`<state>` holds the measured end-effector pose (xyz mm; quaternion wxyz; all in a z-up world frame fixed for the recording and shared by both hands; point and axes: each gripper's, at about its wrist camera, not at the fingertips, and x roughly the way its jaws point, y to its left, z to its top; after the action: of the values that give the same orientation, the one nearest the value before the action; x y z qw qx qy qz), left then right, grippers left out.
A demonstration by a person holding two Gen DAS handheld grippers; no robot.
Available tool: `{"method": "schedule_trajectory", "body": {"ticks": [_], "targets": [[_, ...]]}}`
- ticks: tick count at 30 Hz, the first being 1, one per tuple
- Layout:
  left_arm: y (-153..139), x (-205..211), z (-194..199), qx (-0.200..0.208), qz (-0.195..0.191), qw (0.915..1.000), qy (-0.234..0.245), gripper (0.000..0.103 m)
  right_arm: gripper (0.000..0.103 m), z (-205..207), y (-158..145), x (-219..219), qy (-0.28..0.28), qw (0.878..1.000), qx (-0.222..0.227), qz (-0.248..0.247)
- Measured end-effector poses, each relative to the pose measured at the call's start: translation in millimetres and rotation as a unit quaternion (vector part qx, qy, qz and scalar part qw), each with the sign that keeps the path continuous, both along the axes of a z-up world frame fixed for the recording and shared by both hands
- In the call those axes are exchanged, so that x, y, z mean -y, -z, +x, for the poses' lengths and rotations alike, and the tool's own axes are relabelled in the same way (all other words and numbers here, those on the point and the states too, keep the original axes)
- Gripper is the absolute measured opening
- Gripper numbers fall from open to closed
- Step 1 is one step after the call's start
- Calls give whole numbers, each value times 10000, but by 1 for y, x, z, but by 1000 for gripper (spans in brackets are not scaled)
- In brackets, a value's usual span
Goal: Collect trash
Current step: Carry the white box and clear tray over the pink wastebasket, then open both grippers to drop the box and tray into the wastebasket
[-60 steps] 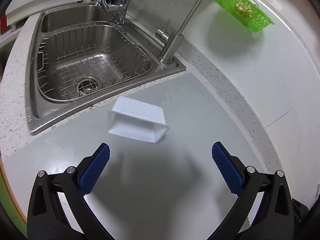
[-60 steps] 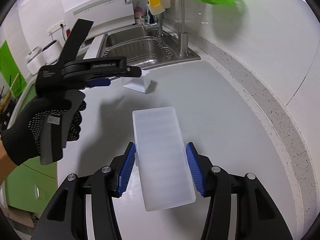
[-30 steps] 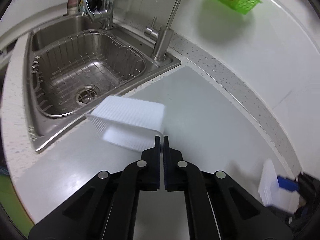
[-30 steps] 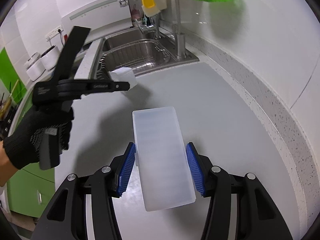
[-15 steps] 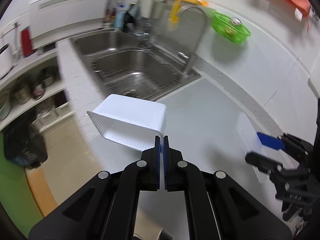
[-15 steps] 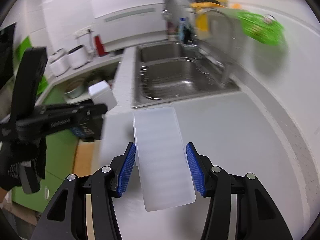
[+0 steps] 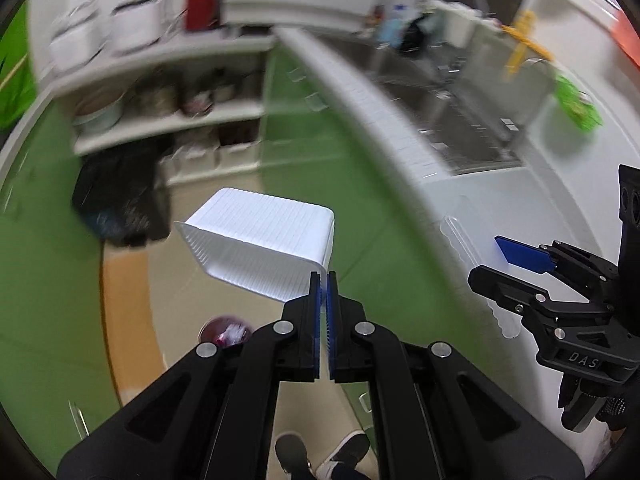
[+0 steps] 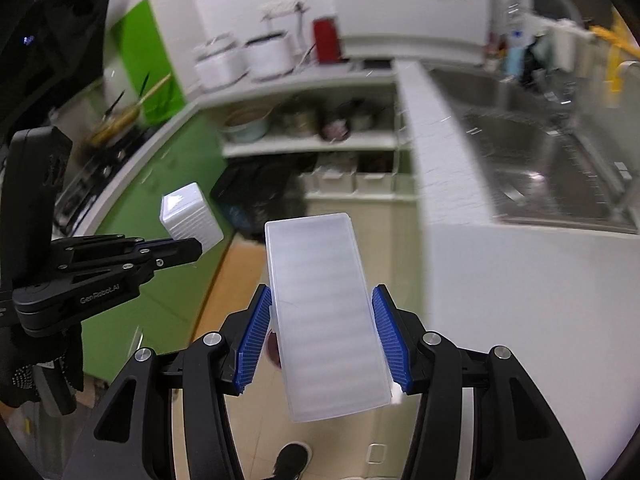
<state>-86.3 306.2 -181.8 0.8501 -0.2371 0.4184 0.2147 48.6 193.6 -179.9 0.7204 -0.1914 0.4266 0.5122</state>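
Observation:
My left gripper is shut on the rim of a white ribbed plastic container and holds it in the air over the kitchen floor. The container also shows in the right wrist view, at the left gripper's tip. My right gripper is shut on a translucent flat plastic lid, held lengthwise between the blue pads. In the left wrist view the right gripper and the lid's edge are at the right, beside the counter edge. A black trash bag sits on the floor ahead.
The white counter and steel sink are to the right. Green cabinets stand left, open shelves with pots lie ahead. A small red bin is on the floor below the left gripper. A shoe shows at the bottom.
Both grippers have swung left off the counter and out over the floor, each still holding its piece. The view now faces the shelves and trash bag instead of the sink.

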Motion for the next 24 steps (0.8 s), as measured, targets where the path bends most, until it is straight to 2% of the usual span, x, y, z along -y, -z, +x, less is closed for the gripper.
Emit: {"method": "schedule_trajectory", "body": {"ticks": [3,6,10,15,18,24], "targets": [[43,-27,-25,-191,-255,9992,-259,2,51,-14,40,-32,-168,9994,-120,-260],[88,-47,-37,-394,-476,9972,-414,2,51,-22,92,-64,-304,9978,-272,-526],[170,-75,-45,-674,-725,9936,-546,2,51,-36,165,-90,-414,9949,-385,-837],[262,-95,-47,-902,-873,9905,-570,2,51,-42,235,-103,-477,9916,-469,-1103],[313,-110,-48,-995,-994,9881,-620,2,51,-41,261,-107,-465,9907,-480,-1189],[365,-126,-46,-1083,-1060,9867,-585,3,51,-35,298,-109,-390,9892,-550,-1303]]}}
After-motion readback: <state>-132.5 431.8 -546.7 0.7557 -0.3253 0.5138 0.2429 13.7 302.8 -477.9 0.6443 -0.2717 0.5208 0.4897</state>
